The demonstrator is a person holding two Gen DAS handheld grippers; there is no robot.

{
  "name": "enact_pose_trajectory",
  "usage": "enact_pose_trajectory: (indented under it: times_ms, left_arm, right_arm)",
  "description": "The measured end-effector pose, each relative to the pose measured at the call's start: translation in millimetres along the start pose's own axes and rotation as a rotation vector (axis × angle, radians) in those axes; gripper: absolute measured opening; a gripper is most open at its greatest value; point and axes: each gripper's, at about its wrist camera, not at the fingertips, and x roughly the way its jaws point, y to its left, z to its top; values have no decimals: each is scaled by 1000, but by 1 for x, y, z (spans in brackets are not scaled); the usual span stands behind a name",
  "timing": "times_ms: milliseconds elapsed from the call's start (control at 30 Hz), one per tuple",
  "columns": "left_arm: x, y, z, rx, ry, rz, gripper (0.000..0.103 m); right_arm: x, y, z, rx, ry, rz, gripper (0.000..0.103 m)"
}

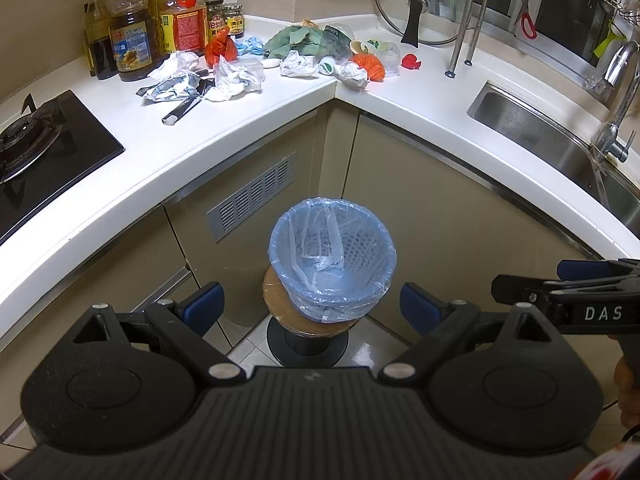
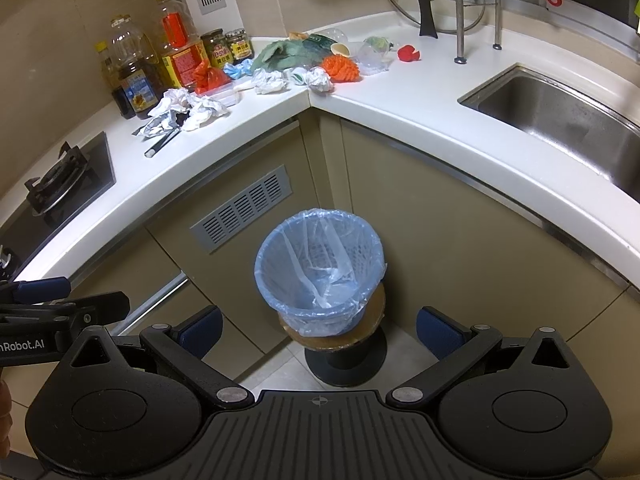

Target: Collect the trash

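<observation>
We hold both grippers level and side by side, well back from the counter and aimed at the cabinet corner. The left gripper (image 1: 310,308) has its jaws spread wide with nothing between the blue pads; the right gripper (image 2: 318,330) is likewise spread wide and grips nothing. In the left wrist view the right gripper's body enters from the right edge; in the right wrist view the left one enters from the left edge. Directly ahead of and below both grippers stands the trash bin (image 1: 332,256), a small blue basket lined with a clear plastic bag (image 2: 320,268), resting on a round brown board atop a black pedestal (image 2: 346,364) on the floor. We see only the loose liner inside the bin. The trash lies farther ahead and higher, on the white countertop (image 1: 256,120) at the corner: crumpled white paper (image 1: 298,65), a foil wrapper (image 1: 168,89), an orange bag (image 1: 219,48), green leaves (image 1: 292,40) and an orange crumpled piece (image 1: 370,65). Oil bottles (image 1: 132,28) stand ahead to the left, and the sink (image 2: 568,120) lies ahead to the right.
</observation>
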Motion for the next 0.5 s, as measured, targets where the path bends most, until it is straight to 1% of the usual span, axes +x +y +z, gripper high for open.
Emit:
enact_pose_trajectory:
  times_ms: [500]
  left_arm:
    - [-3,2,0,0,-2,0,94]
  right_arm:
    - [1,0,0,-1,-2,1,103]
